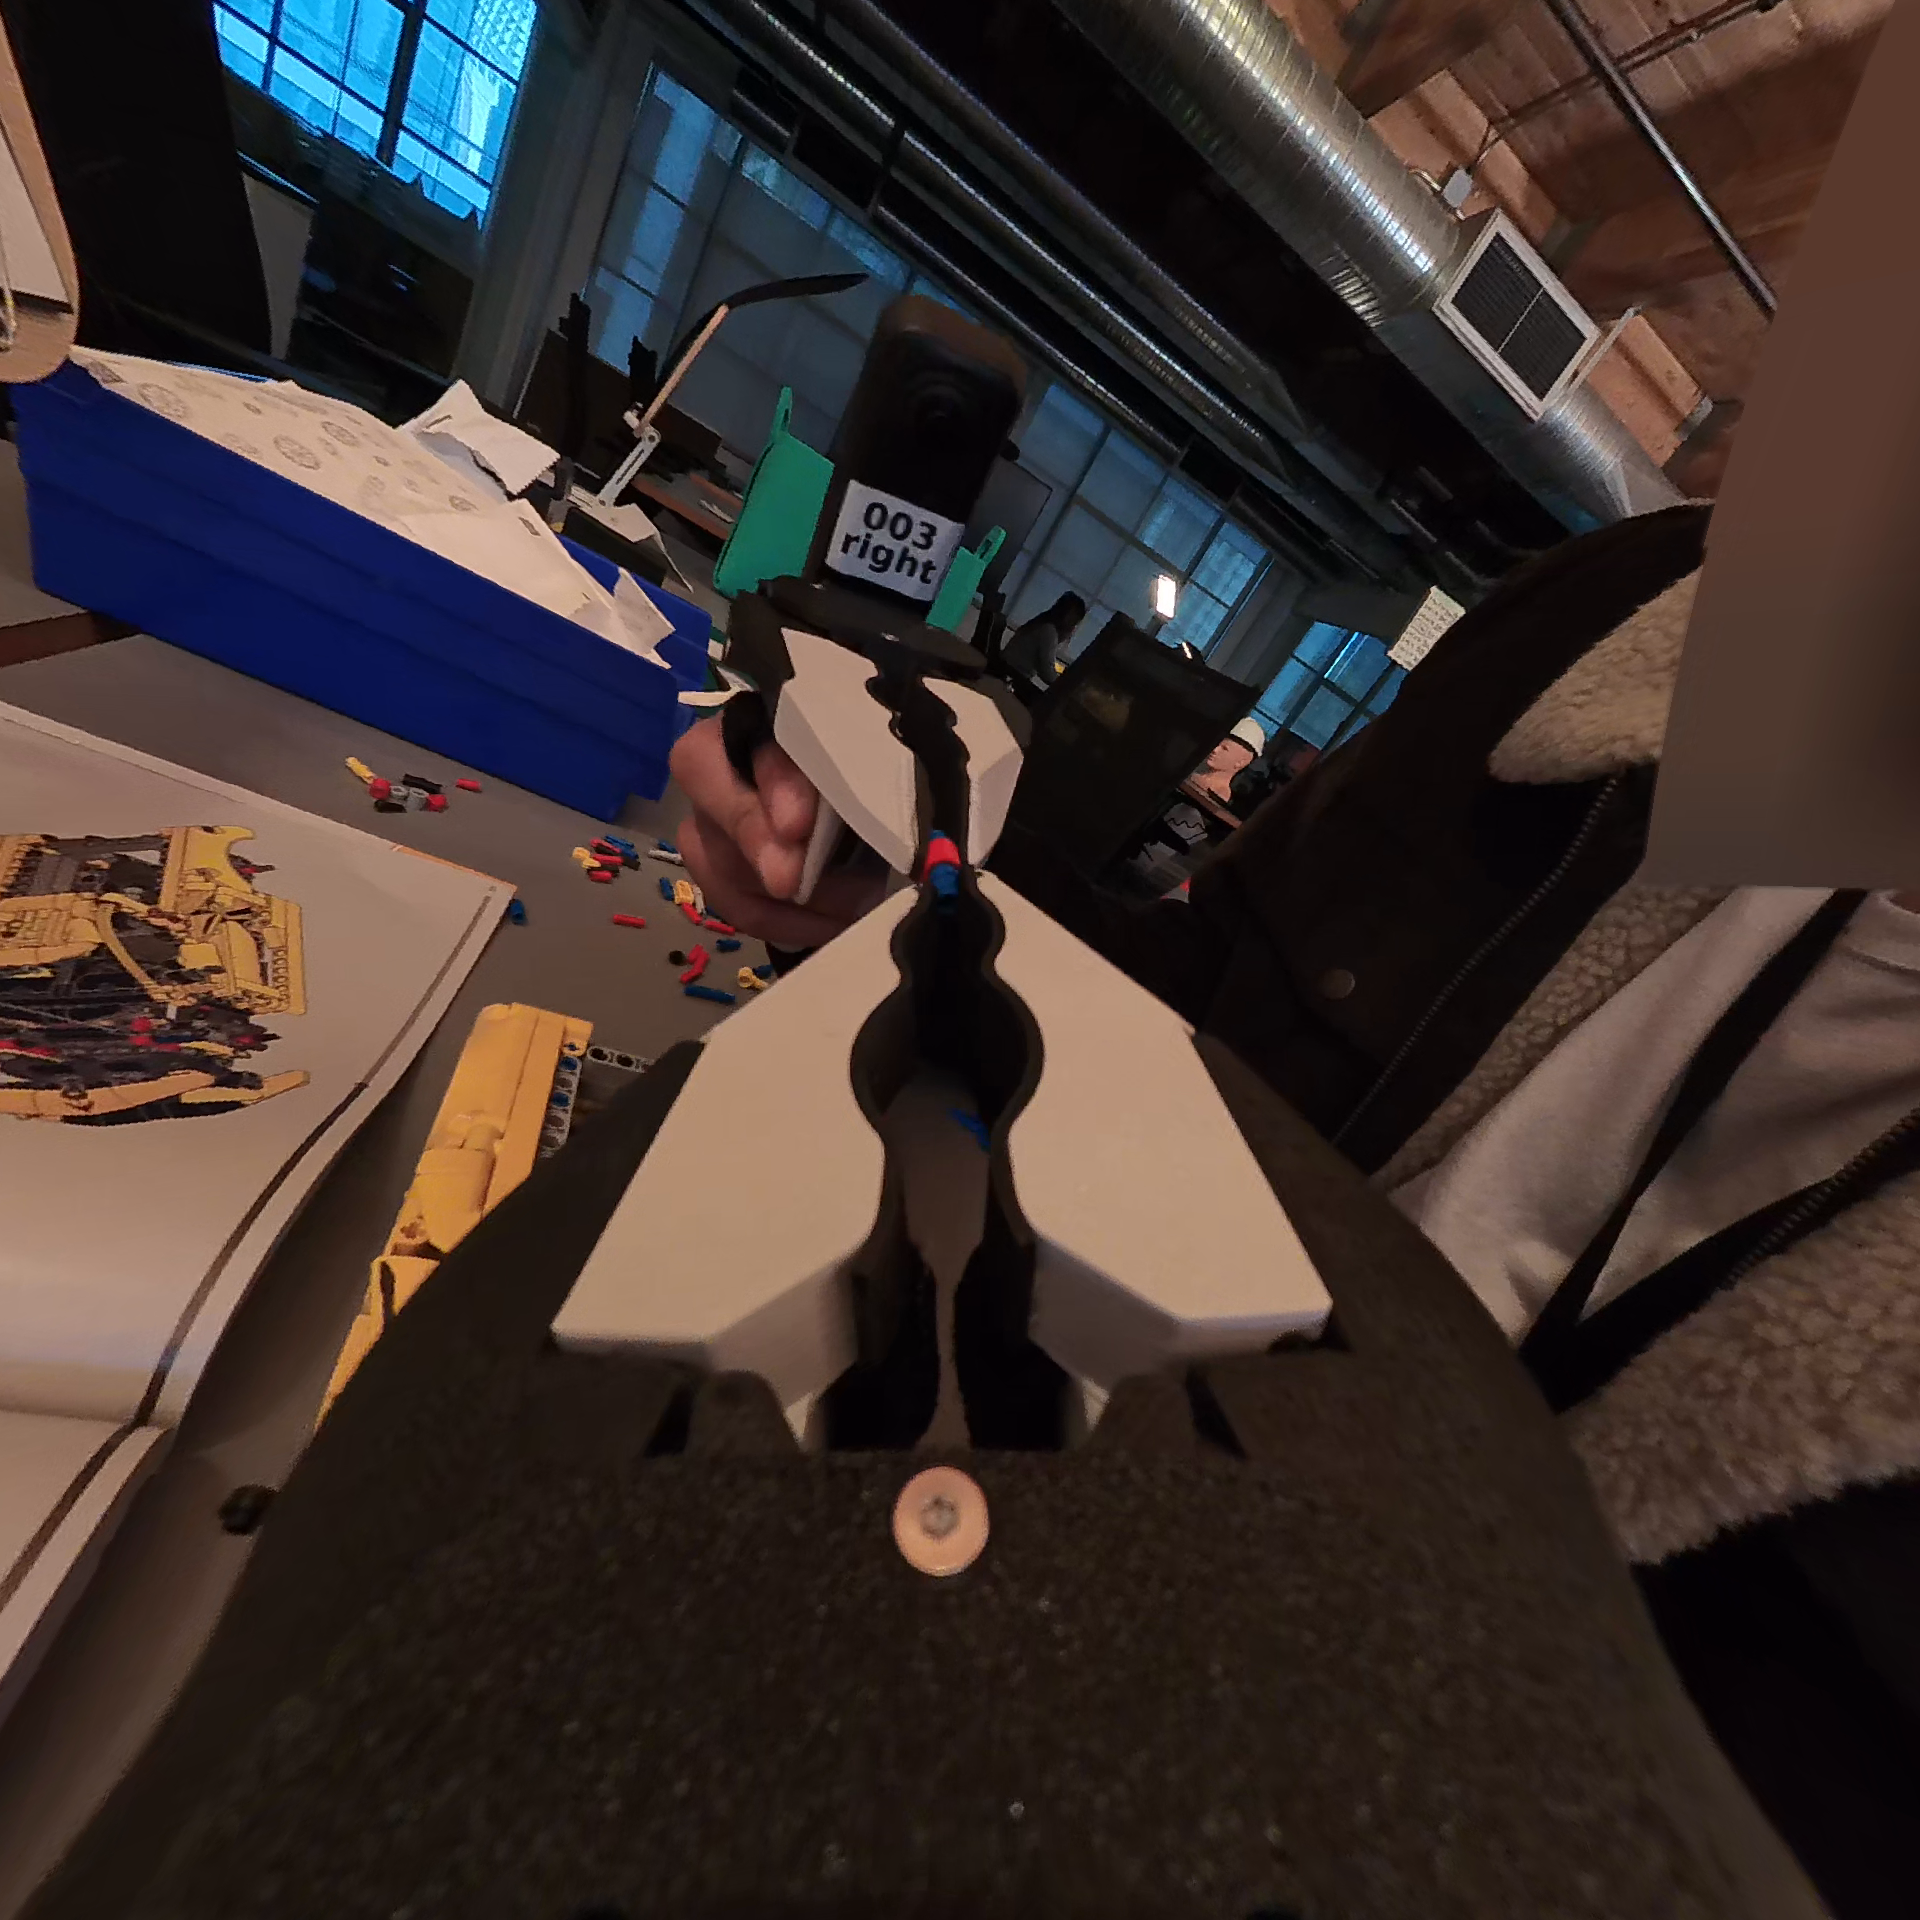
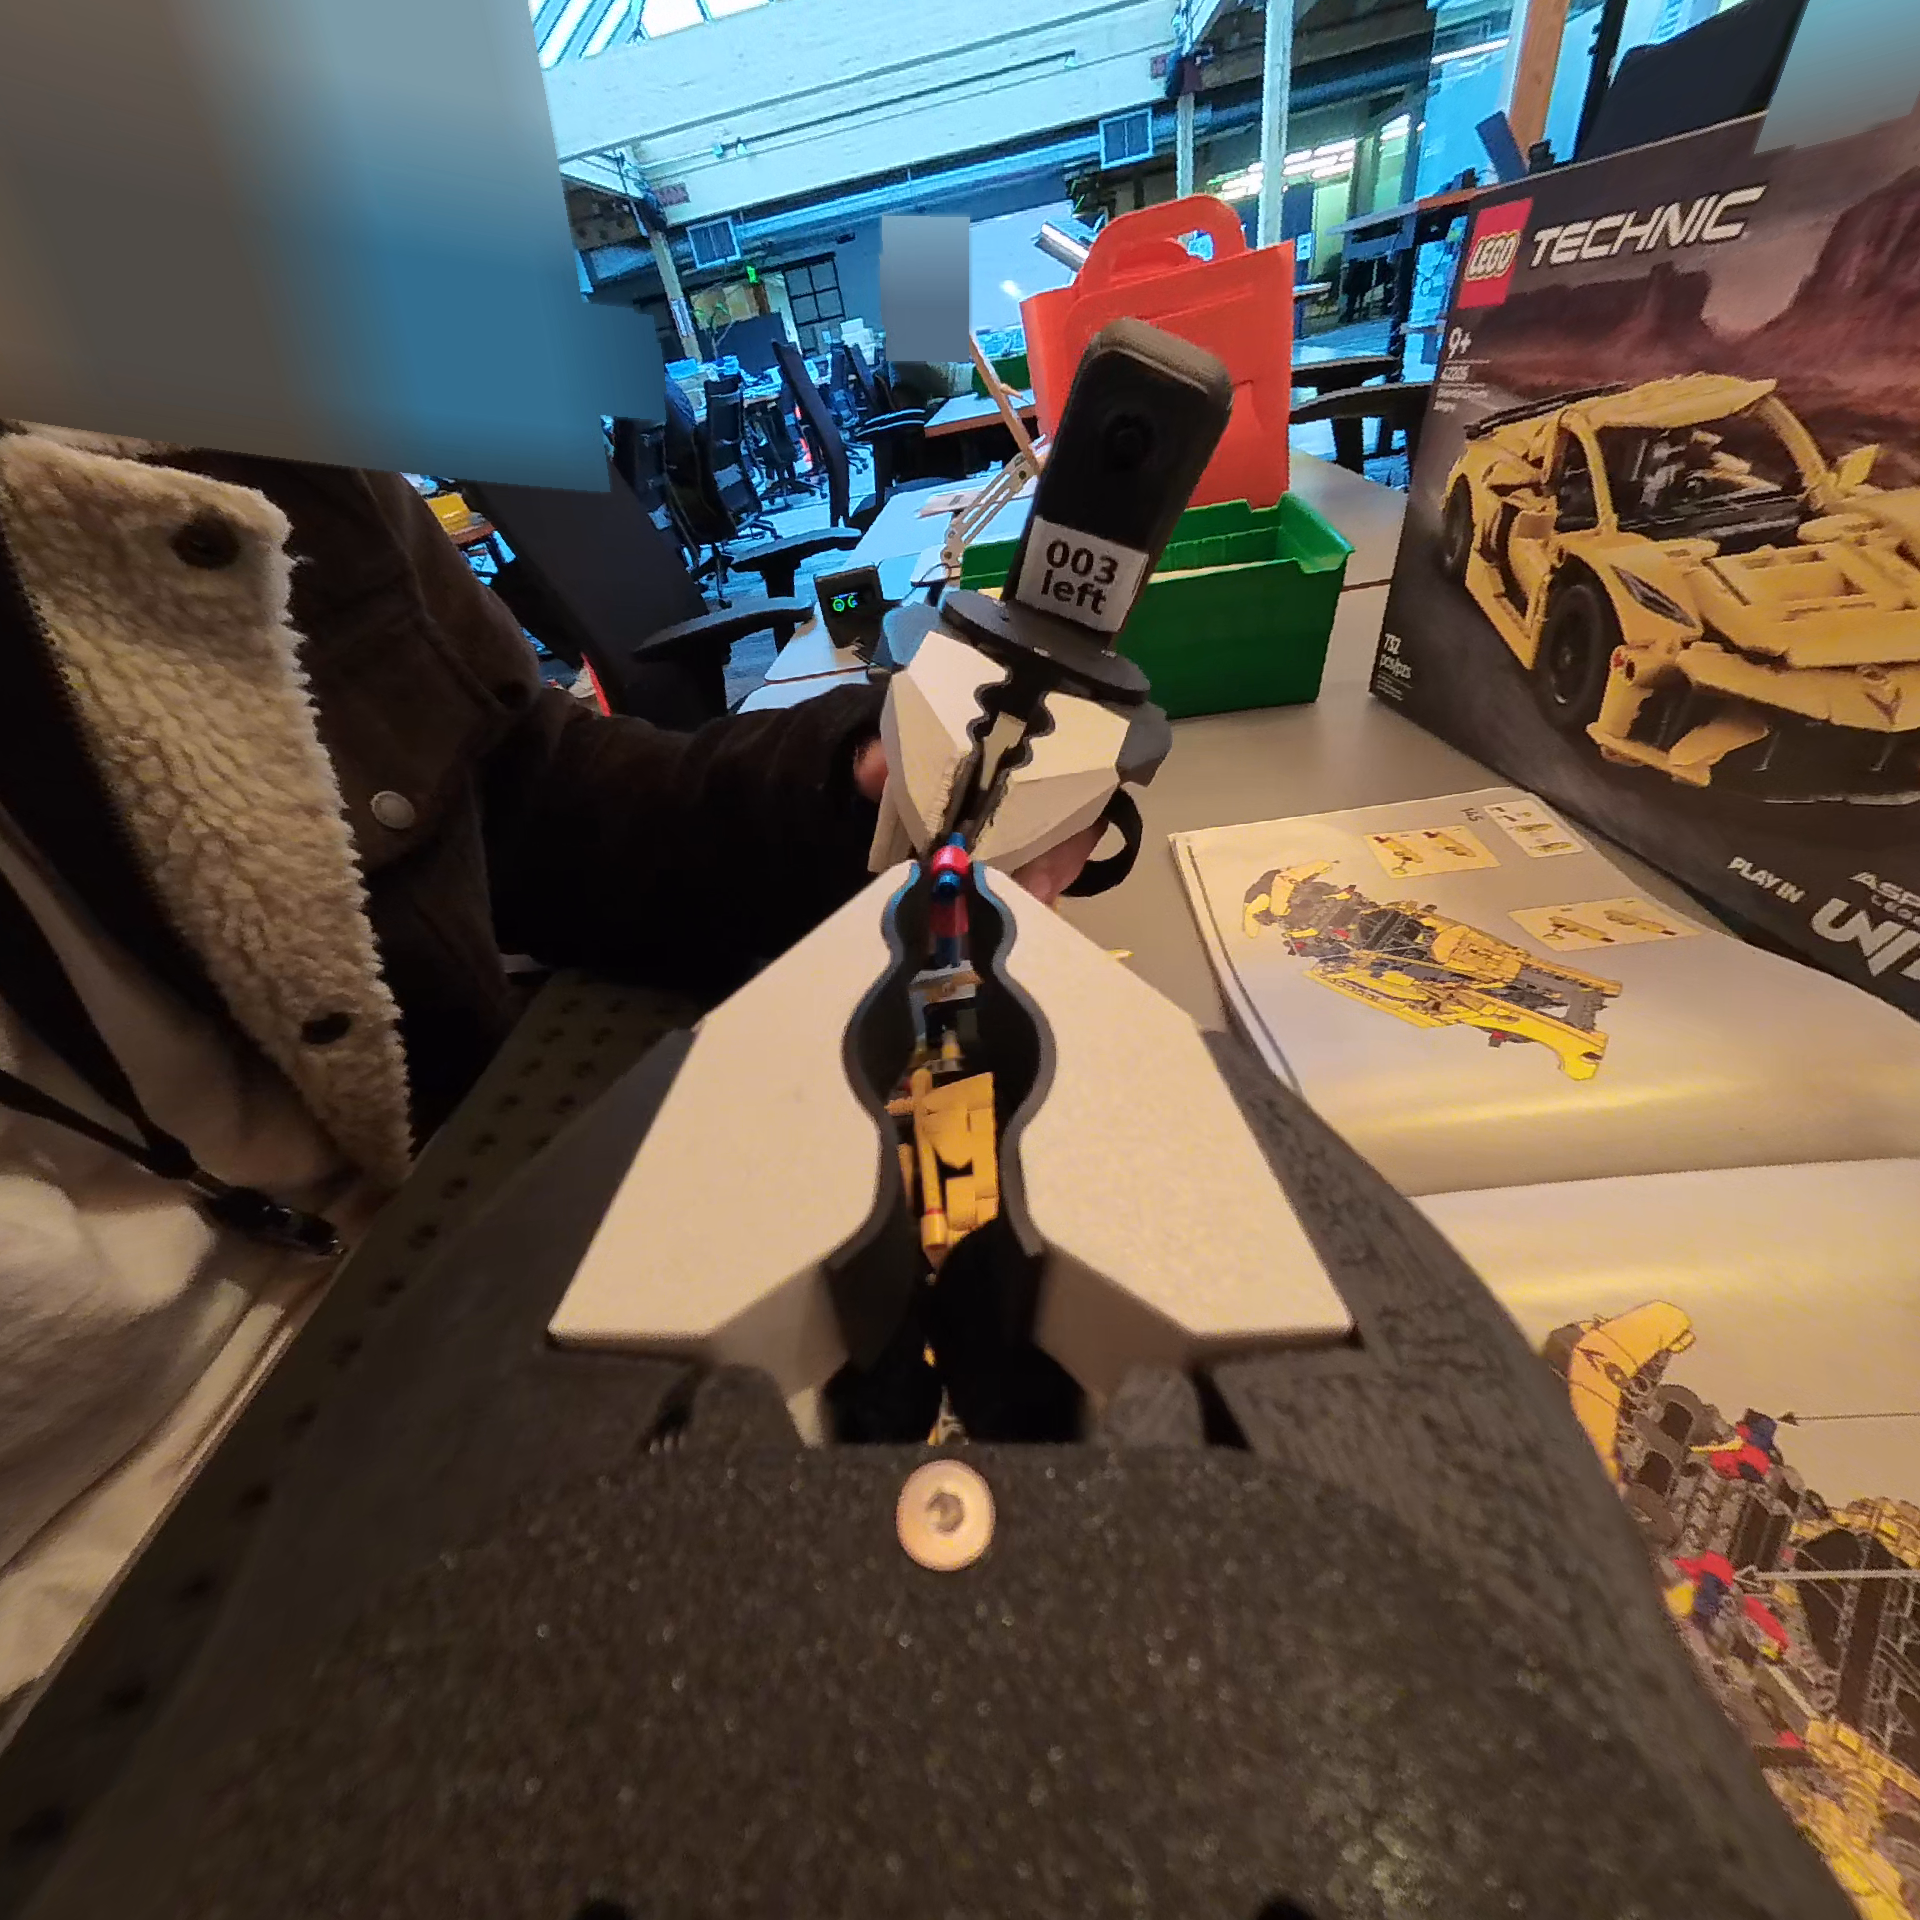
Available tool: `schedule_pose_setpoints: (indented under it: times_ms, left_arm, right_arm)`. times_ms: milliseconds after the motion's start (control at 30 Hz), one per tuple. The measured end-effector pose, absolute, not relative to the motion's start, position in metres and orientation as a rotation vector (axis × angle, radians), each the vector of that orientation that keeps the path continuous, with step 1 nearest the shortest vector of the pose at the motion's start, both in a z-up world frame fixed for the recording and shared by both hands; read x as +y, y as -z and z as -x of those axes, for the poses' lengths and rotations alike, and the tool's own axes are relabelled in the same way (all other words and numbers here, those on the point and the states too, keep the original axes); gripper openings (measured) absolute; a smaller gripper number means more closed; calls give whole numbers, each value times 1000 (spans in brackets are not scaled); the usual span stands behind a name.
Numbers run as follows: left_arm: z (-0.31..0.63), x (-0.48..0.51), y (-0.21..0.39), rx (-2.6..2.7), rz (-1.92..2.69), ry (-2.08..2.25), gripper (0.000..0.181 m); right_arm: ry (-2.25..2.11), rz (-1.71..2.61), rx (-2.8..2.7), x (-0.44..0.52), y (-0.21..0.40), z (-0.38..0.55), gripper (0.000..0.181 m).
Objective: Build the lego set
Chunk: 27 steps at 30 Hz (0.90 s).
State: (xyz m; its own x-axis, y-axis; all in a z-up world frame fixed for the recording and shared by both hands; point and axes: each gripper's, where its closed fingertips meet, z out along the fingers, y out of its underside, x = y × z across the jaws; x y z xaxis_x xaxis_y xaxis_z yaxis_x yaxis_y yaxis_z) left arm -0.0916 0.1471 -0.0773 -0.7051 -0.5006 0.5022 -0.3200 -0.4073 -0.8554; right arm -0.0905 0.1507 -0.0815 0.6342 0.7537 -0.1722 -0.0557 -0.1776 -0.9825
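**Mid-build: pin mating in the air**

Left hand-held gripper [image 1: 943, 902] & right hand-held gripper [image 2: 945, 883] meet tip to tip, both pinching the red-blue pin piece [image 2: 945, 871]. Yellow chassis [image 1: 473, 1153] lies on table at 8 o'clock; loose pins [image 1: 665, 914] at 10 o'clock, so much left.

Each wrist camera looks forward along its own claw at close range; the views face each other, sharing the small red-and-blue pin [image 1: 940, 868] [image 2: 948, 871] between the tips

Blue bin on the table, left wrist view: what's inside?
The blue bin is heaped with white sheets of paper, some printed with small diagrams, some crumpled and spilling over the rim. Anything beneath them is hidden.
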Motion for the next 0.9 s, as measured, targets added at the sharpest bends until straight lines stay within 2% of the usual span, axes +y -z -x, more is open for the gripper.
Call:
schedule_pose_setpoints:
  times_ms: [900]
  left_arm:
    - [94,146,79,1657,1156,2297,3]
  right_arm:
    - [-804,1614,-609,147,83,91,5]
